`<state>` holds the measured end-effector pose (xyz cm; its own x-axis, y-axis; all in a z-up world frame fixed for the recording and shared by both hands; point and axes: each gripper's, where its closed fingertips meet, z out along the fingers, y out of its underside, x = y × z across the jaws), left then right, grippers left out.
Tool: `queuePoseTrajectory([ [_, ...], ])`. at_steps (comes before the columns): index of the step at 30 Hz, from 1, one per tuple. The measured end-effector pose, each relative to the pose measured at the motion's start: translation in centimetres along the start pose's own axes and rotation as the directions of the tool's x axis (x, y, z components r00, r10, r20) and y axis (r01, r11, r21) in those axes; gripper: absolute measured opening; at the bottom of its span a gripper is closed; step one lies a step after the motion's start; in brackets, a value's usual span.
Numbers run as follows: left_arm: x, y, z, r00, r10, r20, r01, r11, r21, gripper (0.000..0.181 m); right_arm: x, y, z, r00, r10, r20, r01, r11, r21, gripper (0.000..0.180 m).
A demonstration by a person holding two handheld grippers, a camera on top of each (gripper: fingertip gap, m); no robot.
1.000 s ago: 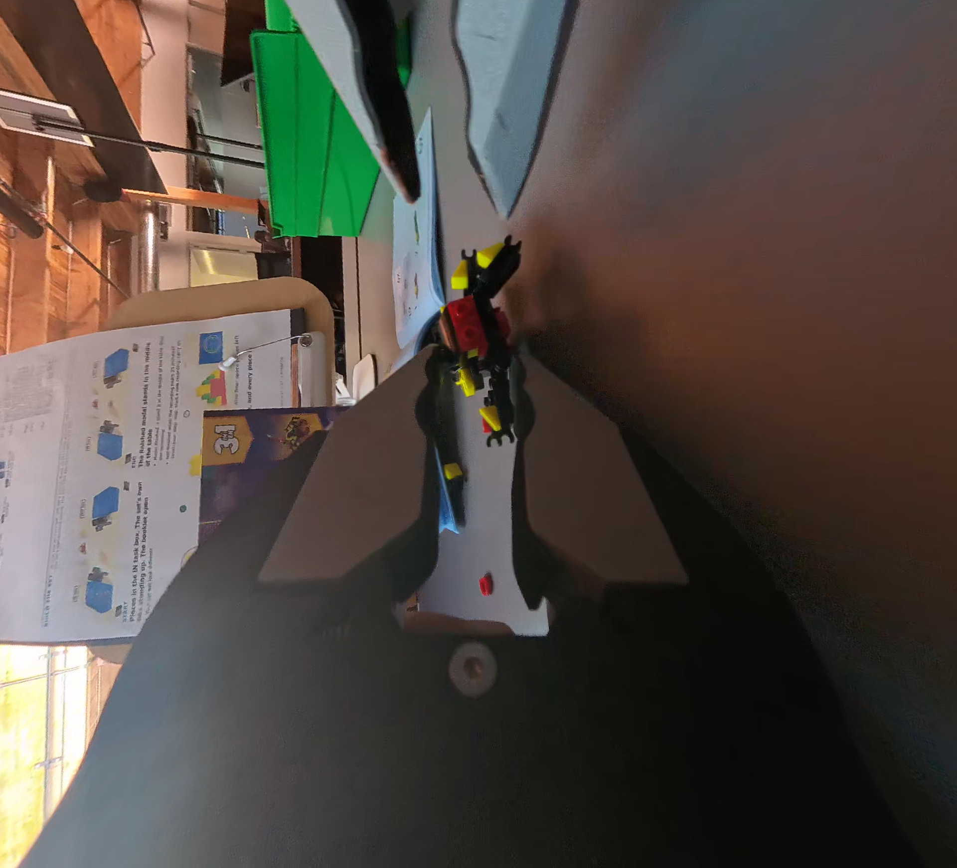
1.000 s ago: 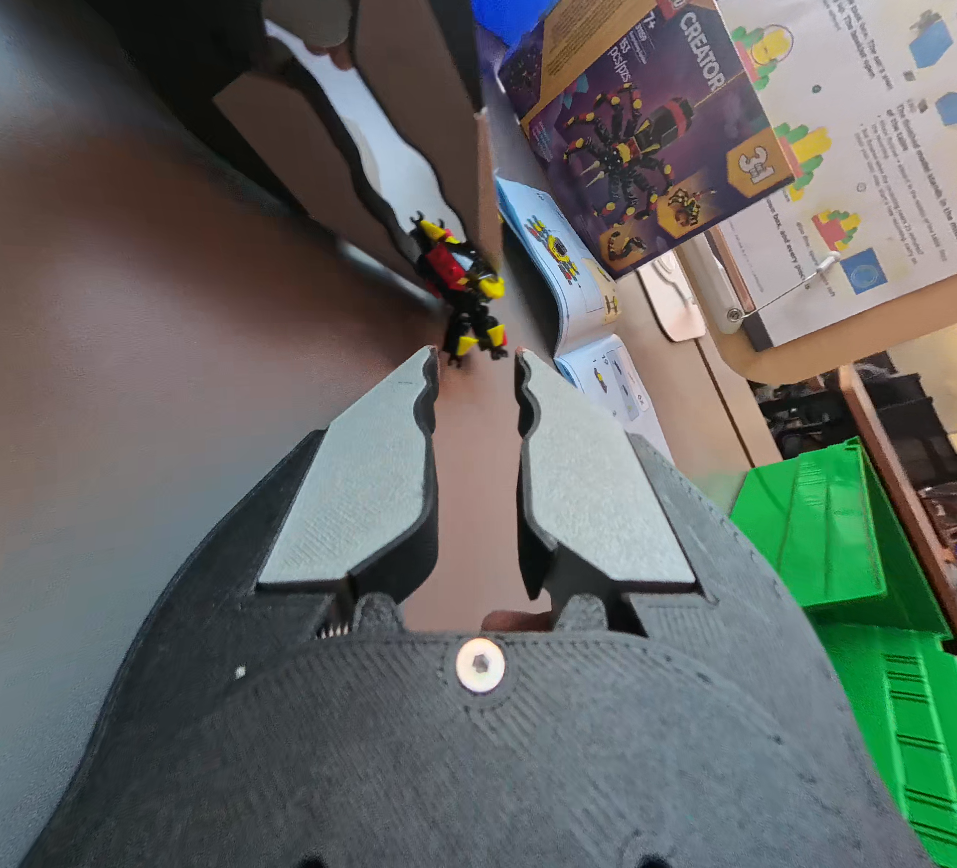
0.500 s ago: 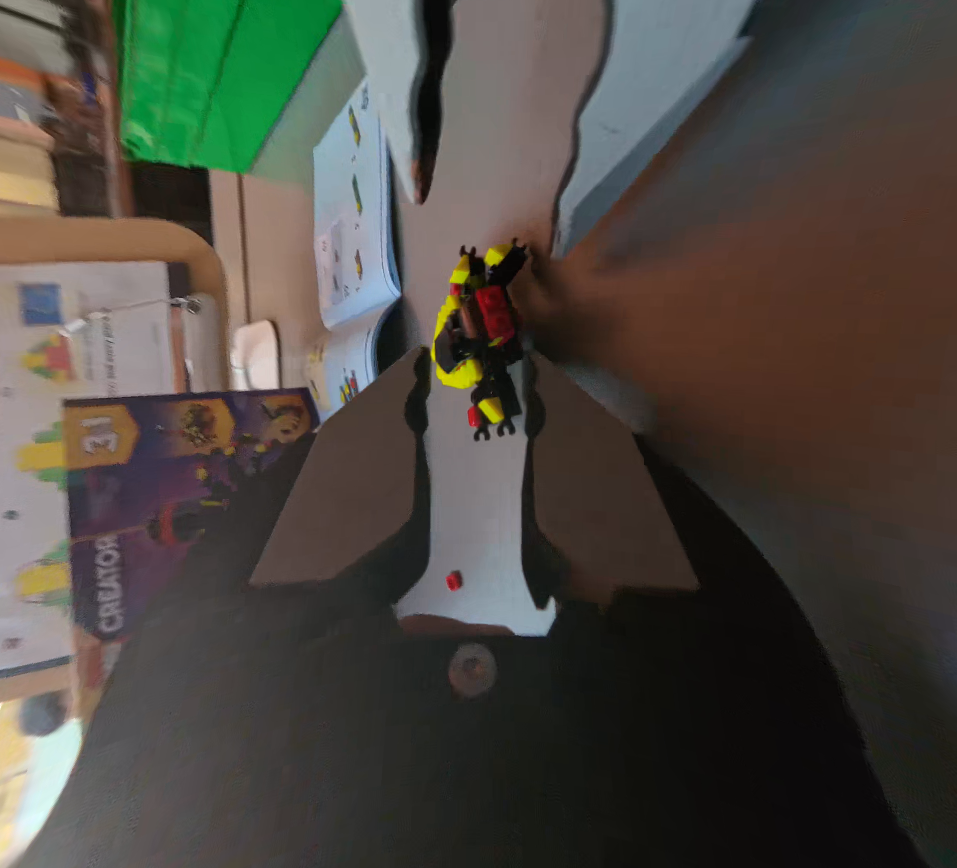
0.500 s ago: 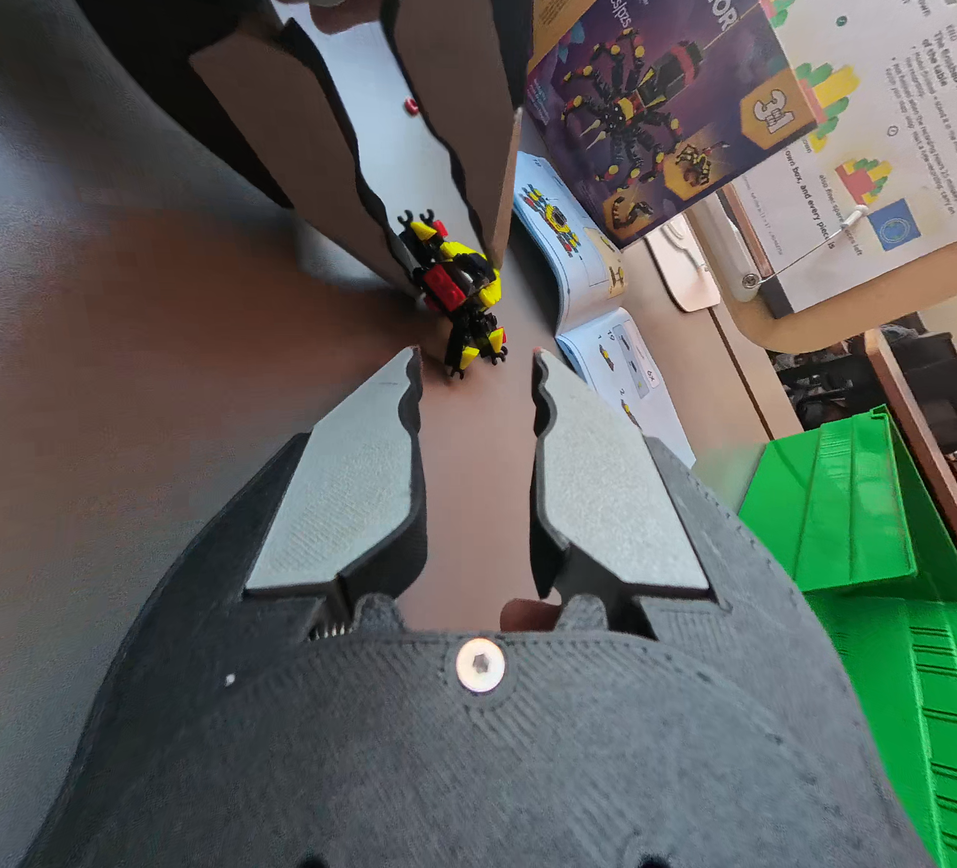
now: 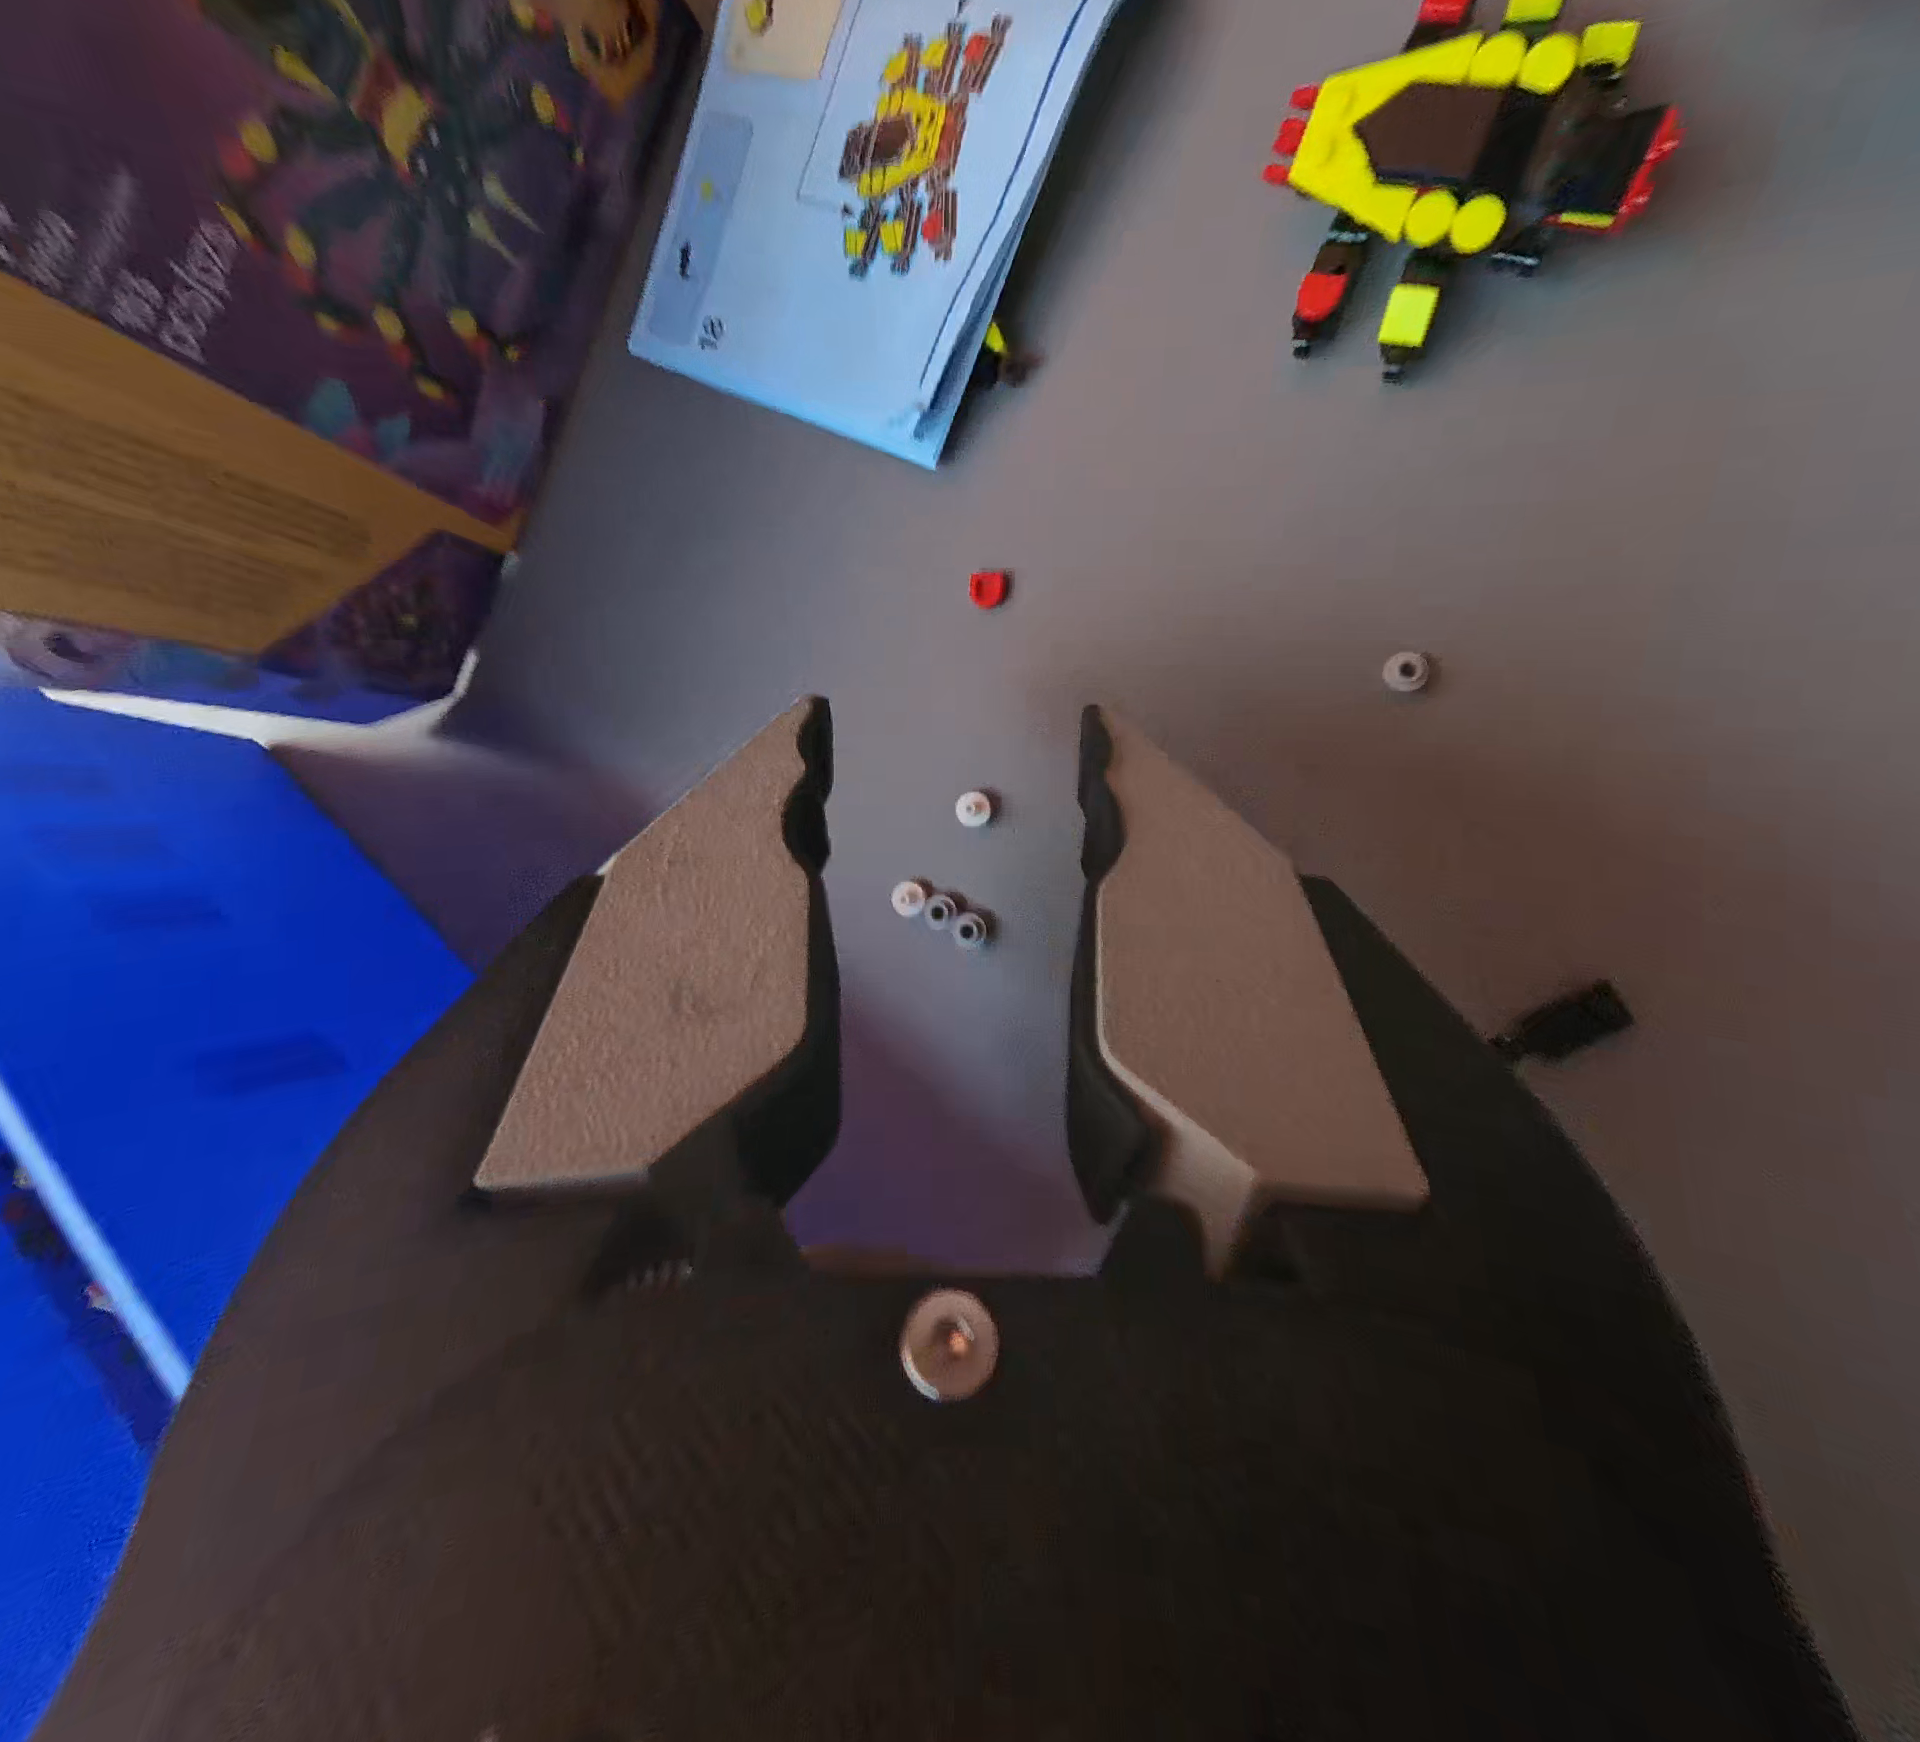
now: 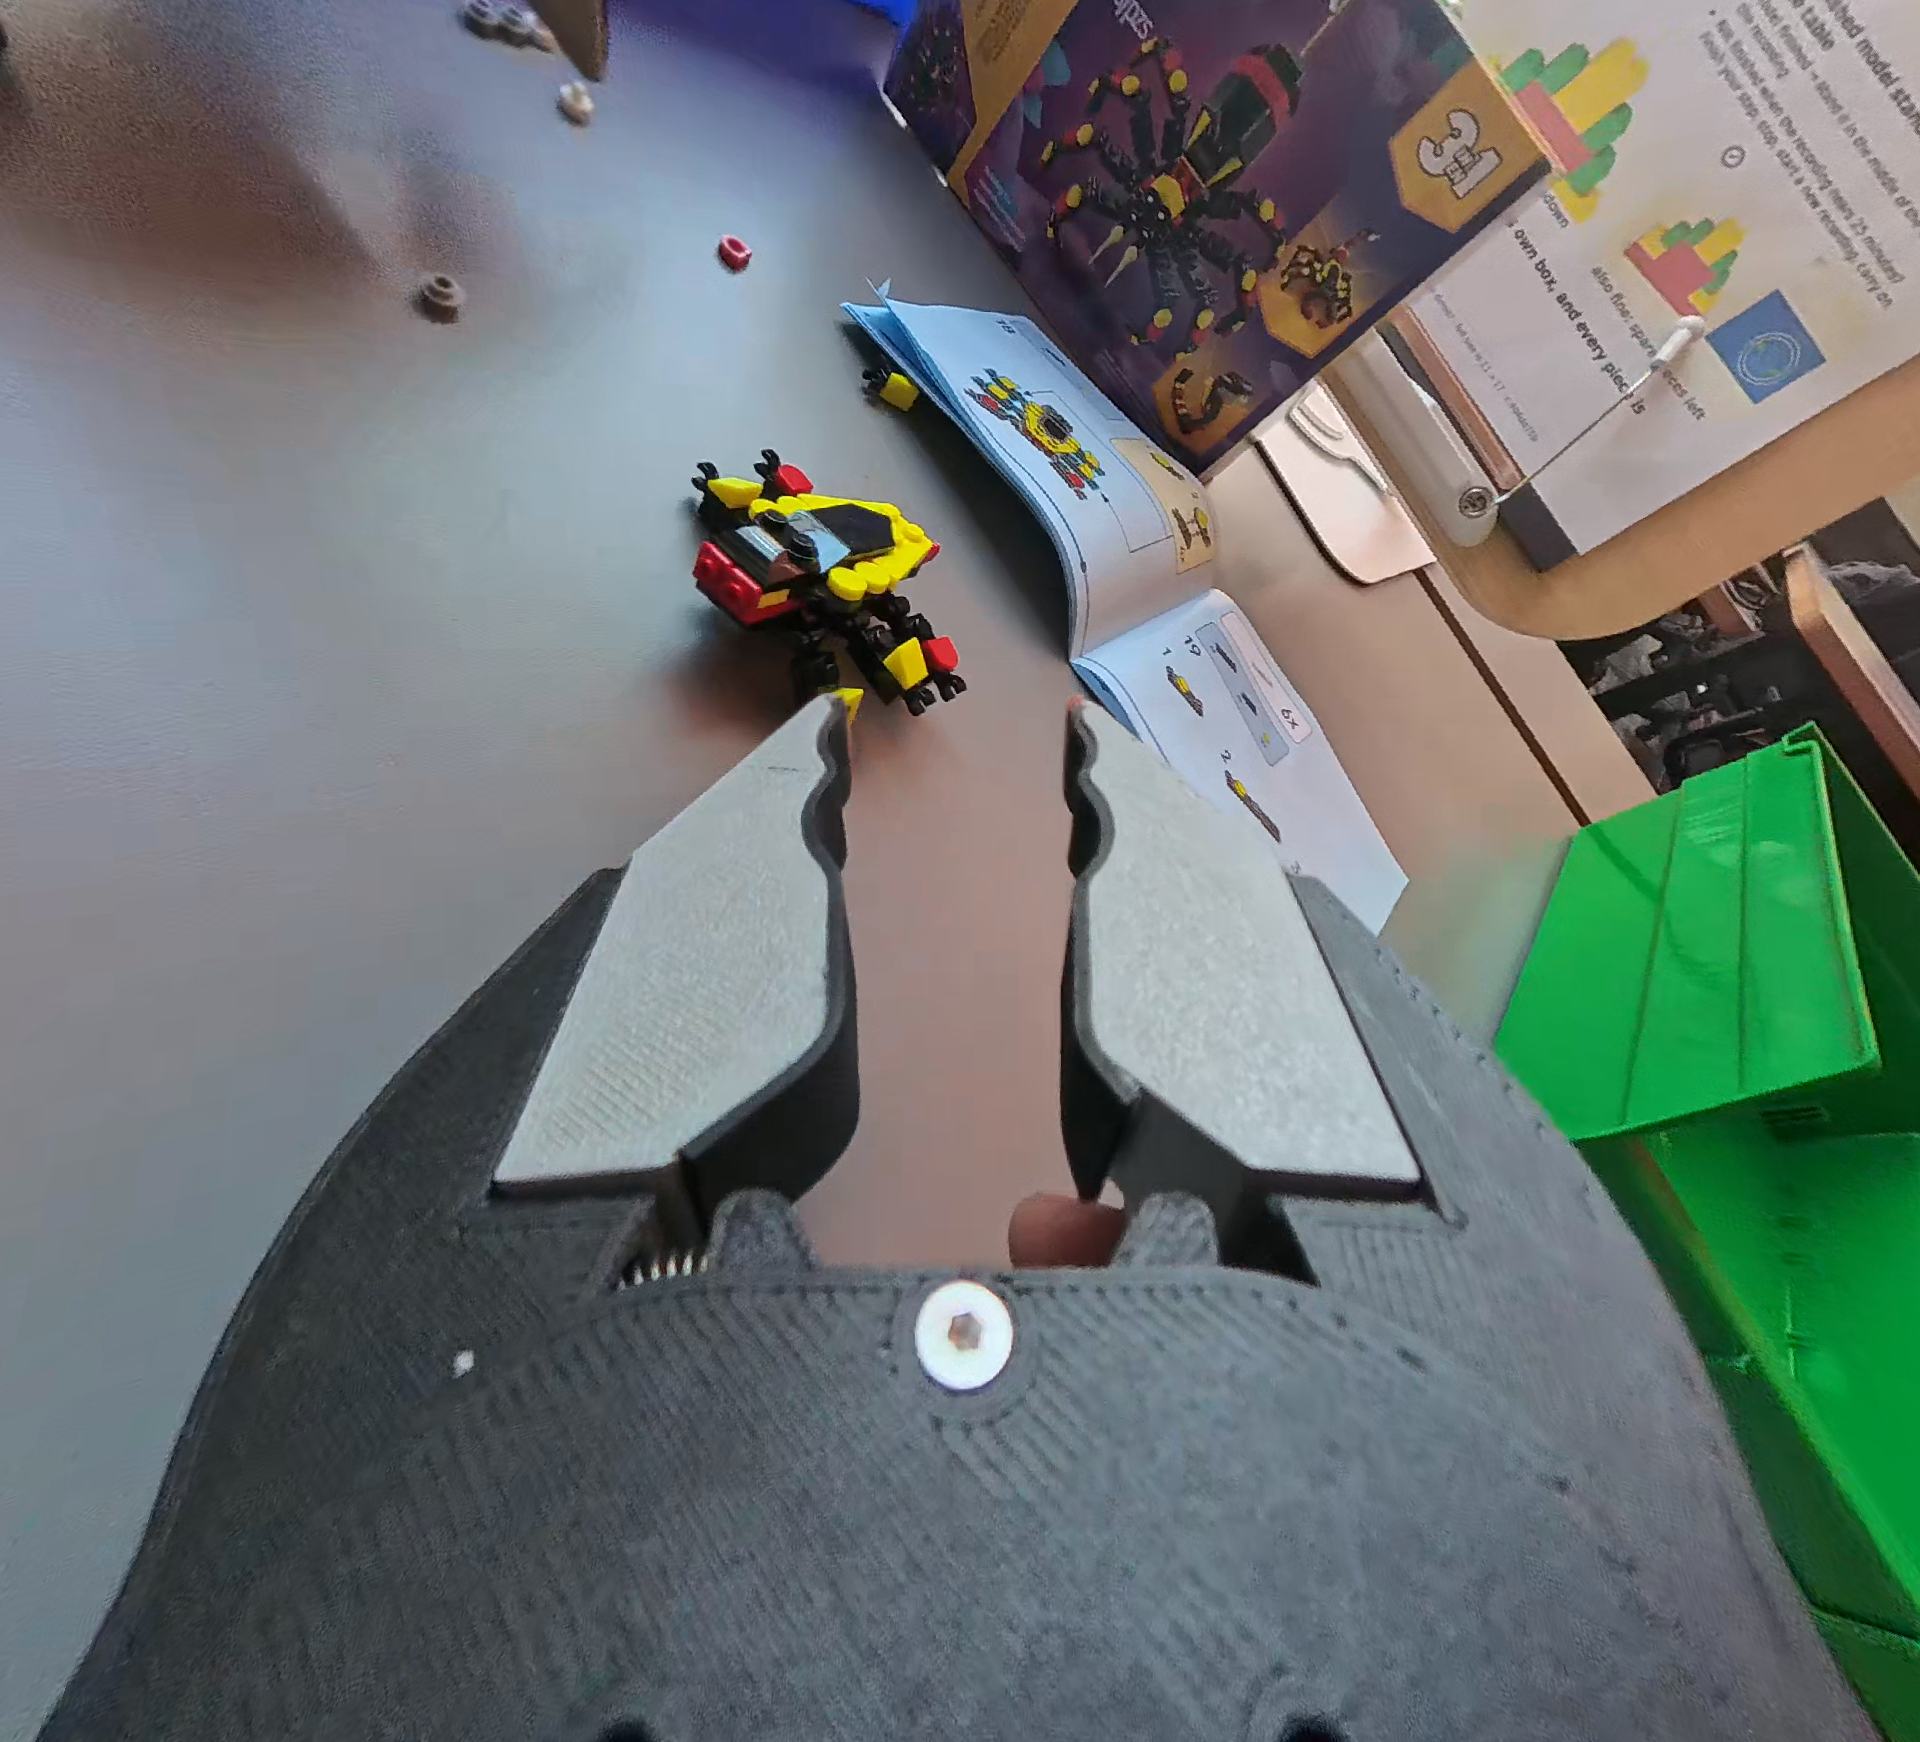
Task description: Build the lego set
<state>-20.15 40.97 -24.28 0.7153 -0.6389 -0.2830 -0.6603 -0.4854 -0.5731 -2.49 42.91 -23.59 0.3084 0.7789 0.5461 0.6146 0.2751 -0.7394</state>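
Left gripper (image 5: pixel 954 716) swung away from the lego model (image 6: pixel 821 575), jaws apart over small grey round pieces (image 5: pixel 940 911), right gripper (image 6: pixel 951 716) apart and empty, model resting seemingly untouched on the table (image 6: pixel 312 653) beside the open booklet (image 6: pixel 1091 487).

Green bin (image 6: pixel 1704 944), blue bin (image 5: pixel 187 1017).

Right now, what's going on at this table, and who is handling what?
Nobody holds anything. The half-built black, yellow and red lego model lies on the grey table beside the open instruction booklet. The right gripper is open just short of the model. The left gripper is open over a few small round pieces, with a loose red piece just ahead.
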Motion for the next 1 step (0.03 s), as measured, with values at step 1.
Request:
queuePoseTrajectory([
  [1,0.04,0.42,0.27,1.0,-0.011,-0.007,0.011,1.0,-0.019,0.047,0.38,0.2,0.05,1.0,0.01,-0.018,-0.011,1.0,-0.01,0.039],
])
